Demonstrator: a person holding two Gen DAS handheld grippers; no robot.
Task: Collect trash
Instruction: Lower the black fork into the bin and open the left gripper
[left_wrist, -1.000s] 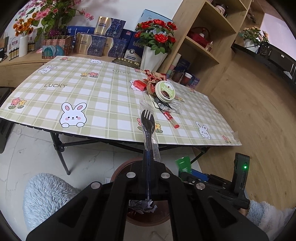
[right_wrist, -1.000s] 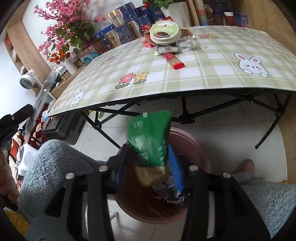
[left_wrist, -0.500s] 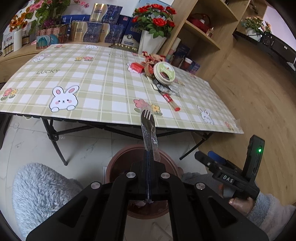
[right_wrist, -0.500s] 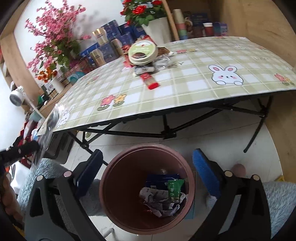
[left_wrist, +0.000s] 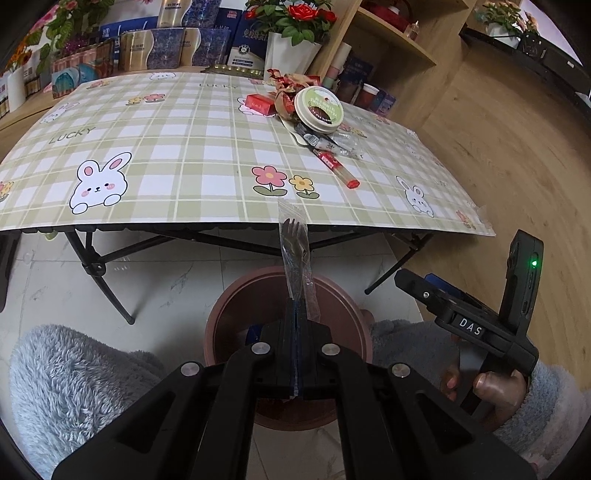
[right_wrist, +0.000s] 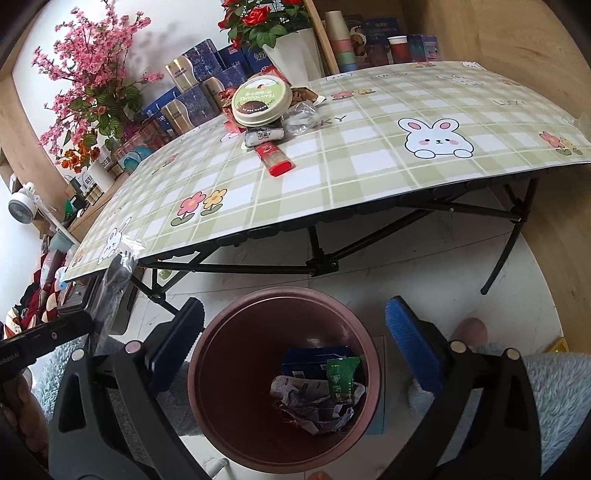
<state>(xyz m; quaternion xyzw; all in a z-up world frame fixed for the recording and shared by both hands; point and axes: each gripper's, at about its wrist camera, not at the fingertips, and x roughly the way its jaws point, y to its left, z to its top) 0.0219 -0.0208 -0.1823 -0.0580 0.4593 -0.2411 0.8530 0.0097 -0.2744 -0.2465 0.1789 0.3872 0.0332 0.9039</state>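
Observation:
My left gripper (left_wrist: 296, 314) is shut on a black plastic fork in a clear wrapper (left_wrist: 294, 251), held upright over the near rim of the brown trash bin (left_wrist: 236, 295). The same wrapped fork (right_wrist: 120, 267) shows at the left of the right wrist view. My right gripper (right_wrist: 293, 328) stands wide open above the bin (right_wrist: 221, 332), nothing between its blue pads. Inside the bin lie a green packet (right_wrist: 341, 374), a blue box and crumpled paper. More trash sits on the table: a round green-lidded tub (left_wrist: 318, 109), a red tube (left_wrist: 336, 168) and wrappers.
The folding table (left_wrist: 166, 147) with a bunny-print cloth stands just beyond the bin. Boxes, flower vases and a wooden shelf (left_wrist: 388, 44) line its far side. A person's fluffy grey sleeves (left_wrist: 74, 376) and knees flank the bin on the tiled floor.
The right gripper opened and let the green packet fall into the bin. The left gripper sank with the fork, moving from over the table edge to over the bin.

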